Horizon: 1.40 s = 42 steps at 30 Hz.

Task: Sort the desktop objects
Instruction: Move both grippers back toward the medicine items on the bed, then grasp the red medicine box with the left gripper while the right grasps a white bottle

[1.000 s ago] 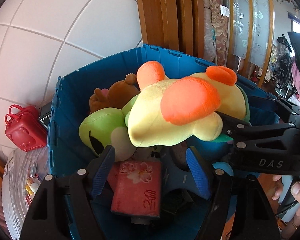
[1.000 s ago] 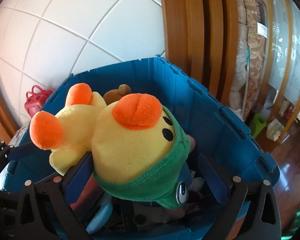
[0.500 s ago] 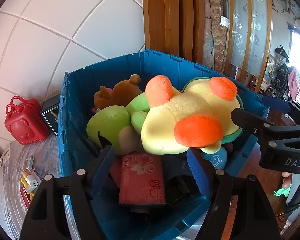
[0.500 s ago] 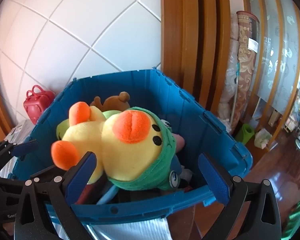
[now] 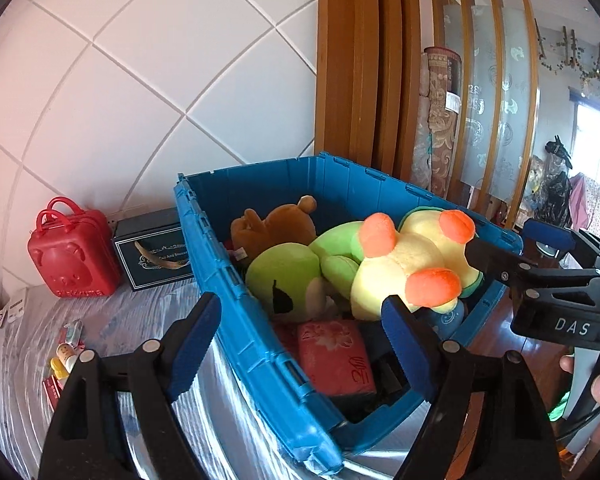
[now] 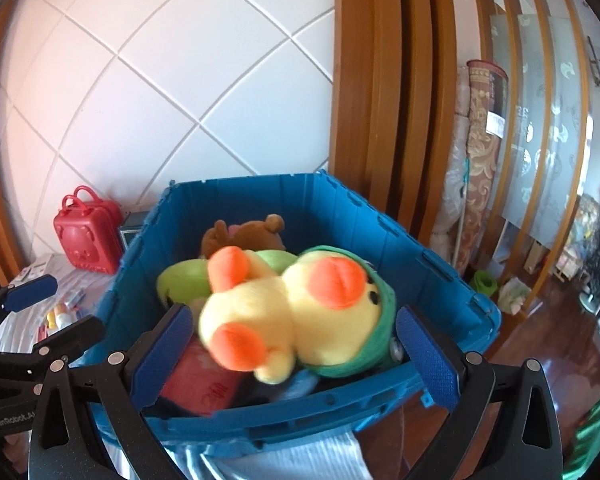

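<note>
Here, the yellow duck plush [image 6: 292, 316] now lies released inside the blue crate [image 6: 332, 404] atop the other toys, while the left gripper [image 5: 300, 340], jaws opening and empty, and the wide, empty right gripper [image 6: 296, 340] have drawn back from the crate, marking this placement as complete.

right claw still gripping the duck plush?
No: the right claw stands open, clear of the duck plush lying in the blue bin.

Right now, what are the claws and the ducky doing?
Left claw opening, empty. Right claw open, empty. Yellow duck plush lying in blue bin on other toys. Nothing in the way.
</note>
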Available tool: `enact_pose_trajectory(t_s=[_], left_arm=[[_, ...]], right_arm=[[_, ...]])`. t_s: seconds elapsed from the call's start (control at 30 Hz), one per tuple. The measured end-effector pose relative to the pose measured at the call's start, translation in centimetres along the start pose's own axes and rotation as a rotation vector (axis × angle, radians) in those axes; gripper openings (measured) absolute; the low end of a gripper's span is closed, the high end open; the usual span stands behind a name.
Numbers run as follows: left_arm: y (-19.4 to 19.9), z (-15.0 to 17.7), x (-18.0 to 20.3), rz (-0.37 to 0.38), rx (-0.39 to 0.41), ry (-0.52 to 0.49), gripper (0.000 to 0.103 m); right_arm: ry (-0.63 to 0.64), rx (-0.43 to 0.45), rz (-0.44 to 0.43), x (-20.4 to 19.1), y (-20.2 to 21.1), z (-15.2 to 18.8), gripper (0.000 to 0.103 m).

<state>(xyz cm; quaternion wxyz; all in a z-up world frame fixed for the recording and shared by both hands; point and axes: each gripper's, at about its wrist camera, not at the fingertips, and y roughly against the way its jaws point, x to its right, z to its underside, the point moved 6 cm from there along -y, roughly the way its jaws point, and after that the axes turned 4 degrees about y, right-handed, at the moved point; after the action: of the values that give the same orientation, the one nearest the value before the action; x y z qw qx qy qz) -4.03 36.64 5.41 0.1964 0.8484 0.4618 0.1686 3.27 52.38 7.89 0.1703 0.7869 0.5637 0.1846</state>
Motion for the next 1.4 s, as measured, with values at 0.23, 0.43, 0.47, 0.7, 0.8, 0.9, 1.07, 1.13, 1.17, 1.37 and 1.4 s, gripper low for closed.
enact_pose_trajectory(t_s=[0.23,0.43,0.47,0.7,0.8,0.9,1.07,1.13,1.17,1.37,1.4], left_arm=[[2.6,1.7,-8.1,-0.042,-0.012,0.101,0.082],[4.6,4.3,-16.4,-0.133,-0.046,0.161,0.082],[5.0,4.9,-18.2,-0.162,-0.051,0.173,0.082],[6.1,10.1,-28.5,-0.323,-0.128,0.268,0.082],[5.6,13.3,-32.9,-0.388,-0.192,0.313,0.082],[5.0,16.8,-37.2,-0.462,-0.259,0.361,0.082],[3.6,22.2,-43.3,-0.523,-0.395,0.481,0.082],[2.9,23.7,-45.4,-0.549,-0.429,0.529,0.082],[2.7,24.2,-46.2,-0.556,-0.439,0.544,0.082],[-2.3,24.5,-49.7,-0.572,-0.460,0.565,0.082],[-3.5,24.3,-50.1,-0.574,-0.463,0.558,0.082]], right_arm=[[0.047,0.061,-0.068,-8.4,2.6,-1.8,0.103],[0.075,0.107,-0.161,-16.8,2.5,-3.0,0.103],[0.079,0.113,-0.182,-18.3,2.4,-3.1,0.103],[0.142,0.071,-0.303,-27.7,0.1,-2.0,0.103],[0.153,0.026,-0.323,-30.3,-2.0,-0.8,0.103],[0.148,-0.044,-0.324,-31.8,-5.0,0.8,0.103],[0.160,-0.167,-0.322,-33.9,-10.2,3.6,0.103],[0.166,-0.208,-0.336,-34.9,-12.0,4.7,0.103],[0.165,-0.233,-0.340,-35.5,-13.2,5.3,0.103],[0.177,-0.394,-0.377,-38.8,-19.7,8.8,0.103],[0.188,-0.415,-0.378,-39.3,-20.7,9.3,0.103]])
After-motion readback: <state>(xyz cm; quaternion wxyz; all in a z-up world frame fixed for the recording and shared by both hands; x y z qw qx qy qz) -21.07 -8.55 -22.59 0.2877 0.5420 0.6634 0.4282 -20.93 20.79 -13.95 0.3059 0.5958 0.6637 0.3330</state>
